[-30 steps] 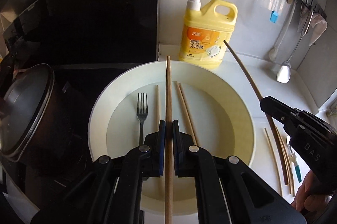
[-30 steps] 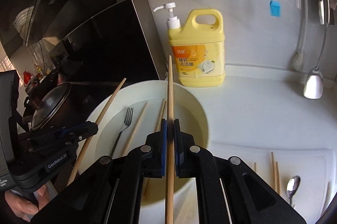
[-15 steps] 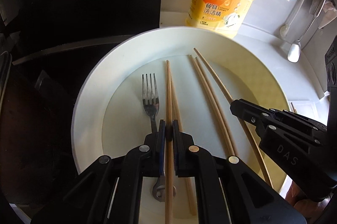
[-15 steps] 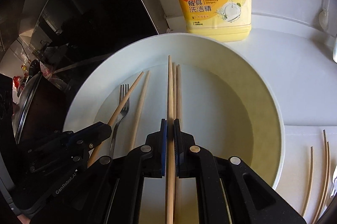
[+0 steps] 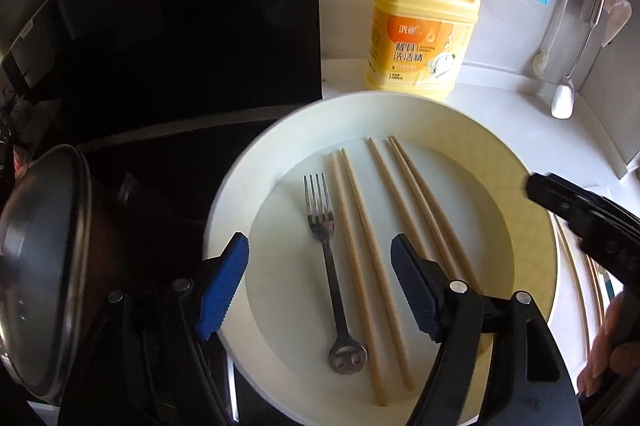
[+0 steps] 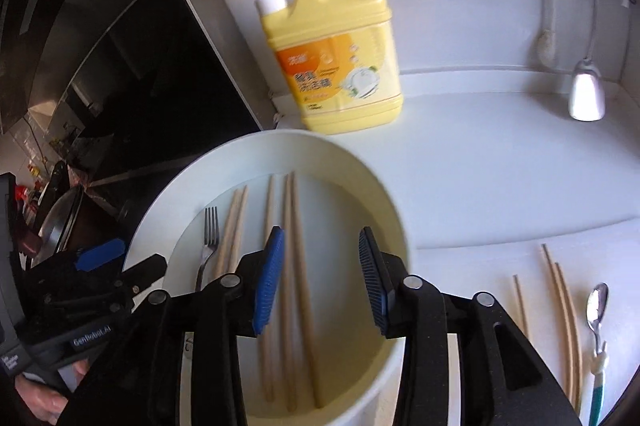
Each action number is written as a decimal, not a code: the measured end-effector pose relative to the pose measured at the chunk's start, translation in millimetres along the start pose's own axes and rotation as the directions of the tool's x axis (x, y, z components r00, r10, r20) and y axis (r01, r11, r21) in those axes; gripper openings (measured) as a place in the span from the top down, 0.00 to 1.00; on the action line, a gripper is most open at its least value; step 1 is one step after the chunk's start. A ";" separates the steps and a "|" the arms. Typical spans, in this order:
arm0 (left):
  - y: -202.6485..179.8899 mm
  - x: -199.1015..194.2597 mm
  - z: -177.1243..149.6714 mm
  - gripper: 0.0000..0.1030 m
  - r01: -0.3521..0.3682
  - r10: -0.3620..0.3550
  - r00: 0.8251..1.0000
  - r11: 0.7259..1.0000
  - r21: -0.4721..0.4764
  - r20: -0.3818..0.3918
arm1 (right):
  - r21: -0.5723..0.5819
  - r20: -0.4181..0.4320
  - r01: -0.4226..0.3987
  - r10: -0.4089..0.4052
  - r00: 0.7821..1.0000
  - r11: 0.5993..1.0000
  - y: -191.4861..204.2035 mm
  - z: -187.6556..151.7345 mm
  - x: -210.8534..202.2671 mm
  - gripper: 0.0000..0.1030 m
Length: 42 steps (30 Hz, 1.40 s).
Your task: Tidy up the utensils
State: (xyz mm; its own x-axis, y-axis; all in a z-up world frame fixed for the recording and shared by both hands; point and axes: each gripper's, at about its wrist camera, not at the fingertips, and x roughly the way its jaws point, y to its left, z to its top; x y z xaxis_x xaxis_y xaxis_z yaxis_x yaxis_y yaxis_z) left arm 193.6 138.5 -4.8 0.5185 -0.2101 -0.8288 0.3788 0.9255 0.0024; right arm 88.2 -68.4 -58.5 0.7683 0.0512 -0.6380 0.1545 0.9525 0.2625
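Left gripper (image 5: 320,282): we see its jaws opening, blue pads well apart, nothing pressed between them; it hangs over the 6 o'clock part of the bowl, with the fork and two chopsticks lying in the gap below.
Right gripper (image 6: 322,278): its jaws are opening too, pads apart and gripping nothing; it hangs over the bowl's 5 o'clock side, with two chopsticks lying below the gap.
White bowl (image 5: 248,181): it sits on the counter, dark stove panel at its 9 o'clock, detergent jug at its 12 o'clock.
Chopsticks in bowl (image 5: 360,226): we count five, lying loose on the bowl's floor and running roughly from 6 to 12 o'clock, two just right of the fork and three further right.
Fork (image 5: 326,238): flat in the bowl, tines toward 12 o'clock, leftmost of the utensils.
Chopsticks on counter (image 6: 560,298): three, well apart from the bowl at its 3 o'clock, just beside the spoon.
Spoon (image 6: 598,302): on the counter, at the far right of the right wrist view.
Detergent jug (image 5: 426,29): yellow, upright against the wall.
Pot lid (image 5: 36,266): at the bowl's 9 o'clock, on the stove side.
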 end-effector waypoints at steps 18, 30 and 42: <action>-219.6 -6.8 40.3 0.14 0.374 -0.445 0.895 0.705 0.603 -0.035 | 0.291 0.145 0.420 -0.473 0.869 0.860 -124.4 -122.3 -160.8 0.49; -315.3 11.6 4.7 0.14 0.366 -0.434 0.885 0.424 0.828 -0.169 | 0.403 0.112 0.420 -0.500 0.859 0.813 -164.4 -150.2 -163.8 0.49; -324.6 20.9 16.0 0.14 0.422 -0.499 0.836 0.318 0.849 -0.229 | 0.419 0.042 0.522 -0.590 0.806 0.743 -149.1 -149.3 -143.9 0.49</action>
State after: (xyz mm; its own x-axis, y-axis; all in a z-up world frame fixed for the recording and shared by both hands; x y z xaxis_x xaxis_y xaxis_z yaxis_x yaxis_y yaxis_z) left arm 93.7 -171.3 -14.0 0.0689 -0.5655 -0.8218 0.9902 -0.0619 0.1256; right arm -138.1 -172.9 -113.9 0.5542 -0.5338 -0.6386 0.7763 0.6083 0.1653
